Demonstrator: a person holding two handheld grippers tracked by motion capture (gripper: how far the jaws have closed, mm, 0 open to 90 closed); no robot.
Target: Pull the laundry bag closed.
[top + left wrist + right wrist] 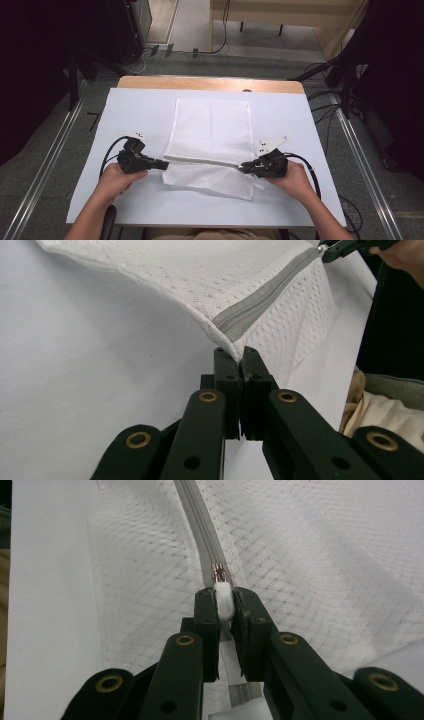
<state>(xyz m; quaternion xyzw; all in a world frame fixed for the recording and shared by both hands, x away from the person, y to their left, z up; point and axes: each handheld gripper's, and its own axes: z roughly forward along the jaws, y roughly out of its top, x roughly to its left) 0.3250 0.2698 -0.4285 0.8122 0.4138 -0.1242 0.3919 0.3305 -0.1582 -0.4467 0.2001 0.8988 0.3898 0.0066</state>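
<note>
Mesh bag (210, 150) lies flat near the middle of the counter (125, 107), on the white sheet, with its zipper (202, 161) running side to side across the lower part and a strip of mesh hanging below it toward the person.

Left tool (161, 164): jaws clamped on the bag's seam corner at the left end of the zipper. The left gripper view shows the fabric edge (235, 347) pinched between the closed pads and the zipper tape (265, 300) running away toward the other tool.

Right tool (246, 166): jaws closed on the white zipper pull (223, 601); the metal slider (220, 572) sits just ahead of the tips in the right gripper view. Grip looks centred on the tab.

Step in hand, judged: anchor-and-pull on the zipper. Left holds the end fixed, right has the pull. The slider is at the right end of the track; the tape between the tools looks closed, though mesh detail is too fine to be sure.

Next move calls for:
- right tool drags the pull straight along the tape toward the left tool, staying low and in line with the track
- left tool holds position and keeps the tape taut, so the mesh doesn't bunch up ahead of the slider
- steady pull, no twist on the tab

Risks: tab slipping out of the pads, or loose mesh snagging in the slider.
</note>
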